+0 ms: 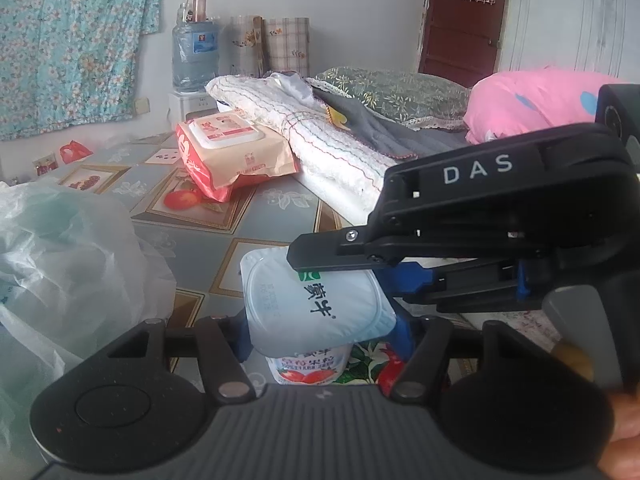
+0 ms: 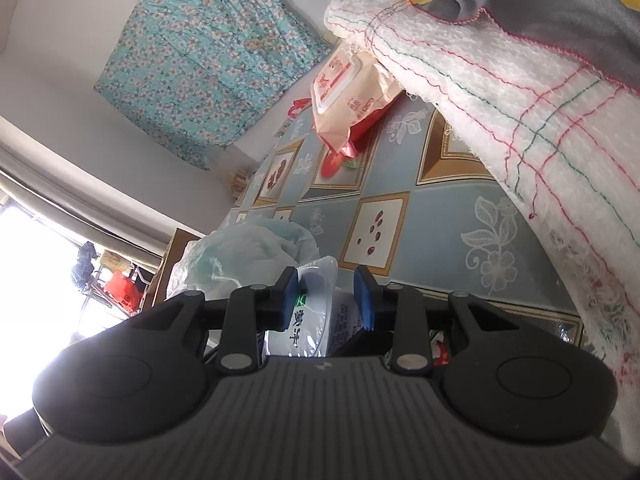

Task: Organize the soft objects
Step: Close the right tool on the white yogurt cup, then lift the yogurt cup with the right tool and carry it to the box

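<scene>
One yogurt cup [image 1: 316, 312] low at table's near edge, clamped between blue pads of left gripper [image 1: 320, 336]. Right gripper [image 1: 332, 264] comes in from right, fingers pinching foil lid rim. One clear plastic bag [image 1: 60, 264] just left of cup. One wet-wipes pack [image 1: 236, 148] farther back, leaning on one folded white towel [image 1: 320, 136]. One pink pillow [image 1: 532, 100] behind.

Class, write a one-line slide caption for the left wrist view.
Left gripper holds a yogurt cup above the patterned tablecloth while the right gripper pinches its lid edge.
</scene>
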`<act>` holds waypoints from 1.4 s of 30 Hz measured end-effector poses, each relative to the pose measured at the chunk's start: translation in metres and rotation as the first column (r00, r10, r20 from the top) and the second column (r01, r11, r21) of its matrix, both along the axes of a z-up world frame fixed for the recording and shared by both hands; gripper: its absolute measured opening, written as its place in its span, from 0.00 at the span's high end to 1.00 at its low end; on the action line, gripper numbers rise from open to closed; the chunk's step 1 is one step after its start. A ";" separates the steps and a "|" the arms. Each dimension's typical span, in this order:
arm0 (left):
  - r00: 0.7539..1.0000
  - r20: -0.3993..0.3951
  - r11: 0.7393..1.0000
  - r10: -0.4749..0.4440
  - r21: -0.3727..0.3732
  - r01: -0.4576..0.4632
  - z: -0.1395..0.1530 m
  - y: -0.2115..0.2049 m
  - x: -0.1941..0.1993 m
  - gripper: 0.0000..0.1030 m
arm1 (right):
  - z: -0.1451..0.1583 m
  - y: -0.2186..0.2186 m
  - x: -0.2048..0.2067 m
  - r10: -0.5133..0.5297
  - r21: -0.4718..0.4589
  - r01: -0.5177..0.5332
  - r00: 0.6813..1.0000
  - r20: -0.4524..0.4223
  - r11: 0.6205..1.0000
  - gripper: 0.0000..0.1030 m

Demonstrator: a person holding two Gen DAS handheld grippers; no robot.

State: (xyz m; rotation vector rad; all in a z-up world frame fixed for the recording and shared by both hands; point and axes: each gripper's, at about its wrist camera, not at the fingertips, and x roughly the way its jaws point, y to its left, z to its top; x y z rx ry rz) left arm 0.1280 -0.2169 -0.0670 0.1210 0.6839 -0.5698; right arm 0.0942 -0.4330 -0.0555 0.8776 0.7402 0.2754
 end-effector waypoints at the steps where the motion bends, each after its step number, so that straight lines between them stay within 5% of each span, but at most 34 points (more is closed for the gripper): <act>1: 1.000 0.003 1.000 0.000 0.000 0.000 0.001 0.000 -0.002 0.38 | 0.001 0.000 -0.001 0.001 -0.001 -0.001 1.000 0.003 1.000 0.71; 19: 0.998 0.054 0.999 0.015 -0.029 -0.013 0.026 0.016 -0.027 0.38 | 0.035 0.015 -0.029 0.022 -0.037 -0.020 0.998 0.058 0.999 0.70; 26: 0.983 0.157 0.995 0.095 -0.051 -0.088 0.071 0.056 -0.047 0.39 | 0.086 0.056 -0.030 0.139 -0.080 -0.128 0.980 0.146 0.989 0.69; 31: 0.945 0.229 0.972 0.233 -0.043 -0.230 0.112 0.117 -0.055 0.39 | 0.130 0.126 -0.009 0.325 -0.117 -0.306 0.920 0.220 0.945 0.69; 35: 0.903 0.233 0.930 0.360 -0.017 -0.366 0.138 0.183 -0.053 0.39 | 0.155 0.203 0.018 0.488 -0.113 -0.475 0.842 0.228 0.873 0.68; 42: 0.831 0.026 0.831 0.556 -0.017 -0.556 0.149 0.310 -0.023 0.39 | 0.164 0.359 0.068 0.714 -0.110 -0.705 0.694 0.095 0.700 0.66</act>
